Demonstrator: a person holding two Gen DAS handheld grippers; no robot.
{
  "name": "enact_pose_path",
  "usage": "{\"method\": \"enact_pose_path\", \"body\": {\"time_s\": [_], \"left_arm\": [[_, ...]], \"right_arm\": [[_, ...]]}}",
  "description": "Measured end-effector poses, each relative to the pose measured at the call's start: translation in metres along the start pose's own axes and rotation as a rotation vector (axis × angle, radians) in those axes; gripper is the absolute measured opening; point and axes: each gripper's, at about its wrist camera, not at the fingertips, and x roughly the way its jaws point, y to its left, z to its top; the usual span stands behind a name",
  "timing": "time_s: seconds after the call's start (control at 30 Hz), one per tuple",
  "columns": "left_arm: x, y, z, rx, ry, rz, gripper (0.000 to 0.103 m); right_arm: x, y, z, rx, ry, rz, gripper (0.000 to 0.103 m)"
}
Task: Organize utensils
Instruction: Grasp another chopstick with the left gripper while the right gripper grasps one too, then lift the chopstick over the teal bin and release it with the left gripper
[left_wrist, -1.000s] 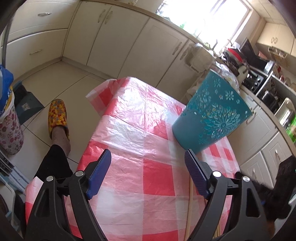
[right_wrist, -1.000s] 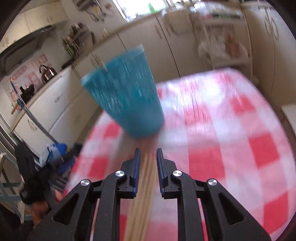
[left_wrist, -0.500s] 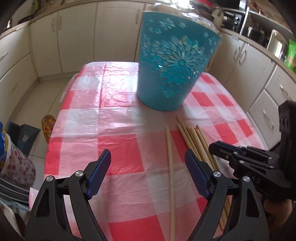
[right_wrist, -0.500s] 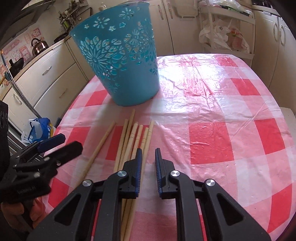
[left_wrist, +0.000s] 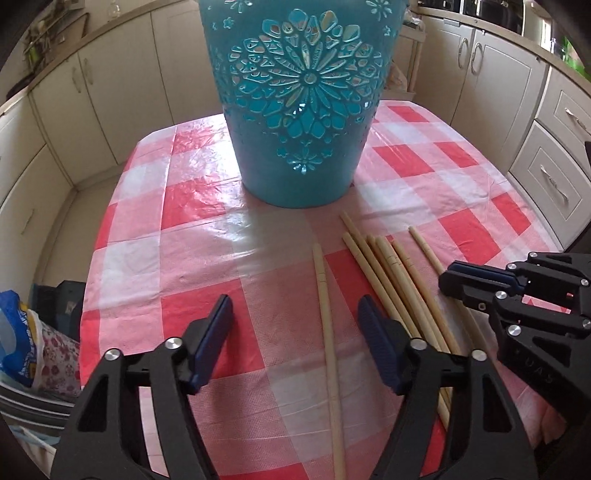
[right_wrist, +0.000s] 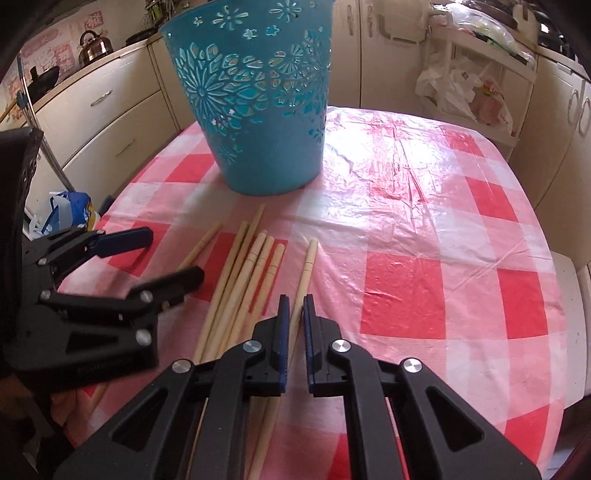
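Count: one teal cut-out basket (left_wrist: 301, 110), seven wooden chopsticks, two hand-held grippers. Basket stands upright on the red-and-white checked tablecloth (left_wrist: 424, 162), straight ahead of both grippers and beyond the chopstick tips. Five chopsticks lie touching side by side as a bundle (left_wrist: 391, 280), between the two grippers; long axes run from the grippers toward the basket, fanned slightly, far ends pointing at its base. One single chopstick (left_wrist: 327, 325) lies apart on the left of the bundle, flat, pointing at the basket, its shaft running between the fingers of the left gripper (left_wrist: 295, 328). Left gripper: jaws wide but closing, pads either side of that stick and clear of it, nothing gripped. Another chopstick (right_wrist: 306, 269) lies on the right of the bundle, near it but separate, same heading. Right gripper (right_wrist: 293, 314): jaws narrow and closing, this stick's shaft running into the slim gap; whether the pads press it cannot be told. Both grippers tilt steeply down at the cloth.
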Motion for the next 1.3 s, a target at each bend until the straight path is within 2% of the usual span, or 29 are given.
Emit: {"method": "enact_pose_path", "body": {"time_s": [0.1,0.17,0.23,0.3,0.47,0.57,0.67,0.77,0.87,1.0,1.03,1.17,1.3], "left_arm": [[0.002,0.000,0.002,0.001,0.001,0.004,0.061],[0.002,-0.002,0.002,0.017,0.000,0.016,0.051],[0.000,-0.001,0.003,0.012,-0.001,0.012,0.020],[0.000,0.006,0.004,-0.032,0.012,-0.035,0.009],[0.000,0.017,0.004,-0.083,0.042,-0.065,0.010],[0.001,0.009,0.005,-0.031,0.058,-0.030,0.010],[0.002,-0.002,0.005,0.027,0.060,0.019,0.007],[-0.003,0.003,0.005,-0.010,0.058,-0.030,0.005],[-0.028,0.017,0.005,-0.078,-0.013,-0.067,0.005],[-0.080,0.039,0.011,-0.172,-0.185,-0.140,0.005],[-0.100,0.043,0.017,-0.188,-0.257,-0.157,0.005],[-0.155,0.046,0.047,-0.183,-0.465,-0.180,0.005],[-0.184,0.041,0.083,-0.164,-0.615,-0.180,0.005]], "right_arm": [[0.001,-0.001,0.001,-0.004,0.004,-0.001,0.008],[0.003,0.003,0.002,-0.023,0.001,-0.015,0.008],[0.003,0.006,0.002,-0.038,0.005,-0.020,0.008],[0.002,0.006,0.001,-0.042,0.010,-0.002,0.007],[0.002,0.006,0.002,-0.052,0.027,-0.003,0.007],[0.002,0.012,0.002,-0.104,0.037,-0.021,0.007],[0.001,0.013,-0.002,-0.117,0.008,-0.024,0.006],[-0.001,0.000,-0.005,-0.039,-0.022,0.038,0.006],[-0.001,-0.024,-0.006,0.094,-0.034,0.129,0.006],[0.000,-0.050,-0.010,0.240,-0.048,0.204,0.006],[0.000,-0.052,-0.010,0.254,-0.052,0.203,0.006],[-0.001,-0.047,-0.010,0.235,-0.054,0.179,0.006],[-0.001,-0.044,-0.009,0.233,-0.053,0.180,0.006]]}}
